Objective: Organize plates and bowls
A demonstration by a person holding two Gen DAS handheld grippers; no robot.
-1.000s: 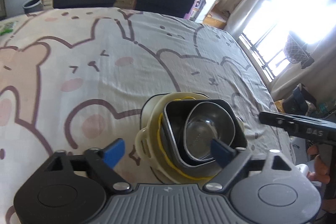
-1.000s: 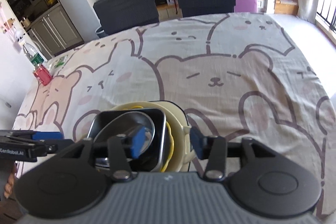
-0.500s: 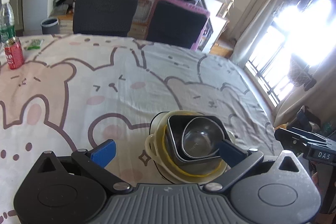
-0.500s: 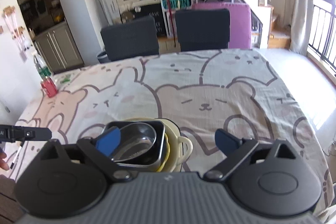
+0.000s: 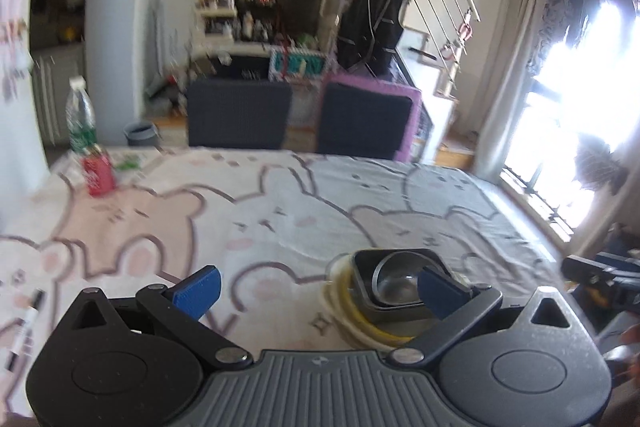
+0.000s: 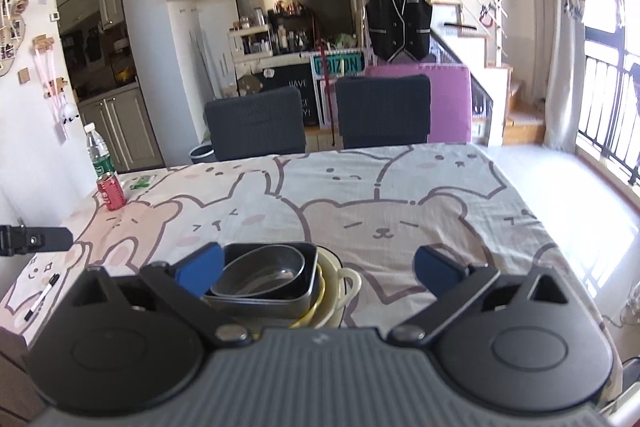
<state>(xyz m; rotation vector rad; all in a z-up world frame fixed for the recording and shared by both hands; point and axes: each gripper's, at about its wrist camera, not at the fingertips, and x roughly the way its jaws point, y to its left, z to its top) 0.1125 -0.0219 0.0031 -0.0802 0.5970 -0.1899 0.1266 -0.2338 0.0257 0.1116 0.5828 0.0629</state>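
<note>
A nested stack stands on the bear-print tablecloth [image 6: 400, 211] near its front edge. A cream bowl with handles [image 6: 350, 283] holds a yellow dish [image 6: 310, 311], a dark square dish [image 6: 260, 301] and a steel bowl [image 6: 260, 273]. My right gripper [image 6: 319, 269] hovers back from the stack, its jaws opening wide with nothing pressed between them. In the left wrist view the steel bowl [image 5: 394, 279] sits in the dark square dish [image 5: 400, 255], behind the right fingertip. My left gripper [image 5: 320, 287] is open and holds nothing.
A red can [image 6: 112, 193] and a water bottle [image 6: 98, 151] stand at the table's far left corner. A marker [image 6: 42, 297] lies near the left front edge. Two dark chairs [image 6: 256, 127] line the far side. The table's right edge faces a bright window.
Both grippers have drawn back and up from the stack, and their views have tilted up to the room. The right jaws, earlier straddling the stack's rim, have spread wide. The stack stays put.
</note>
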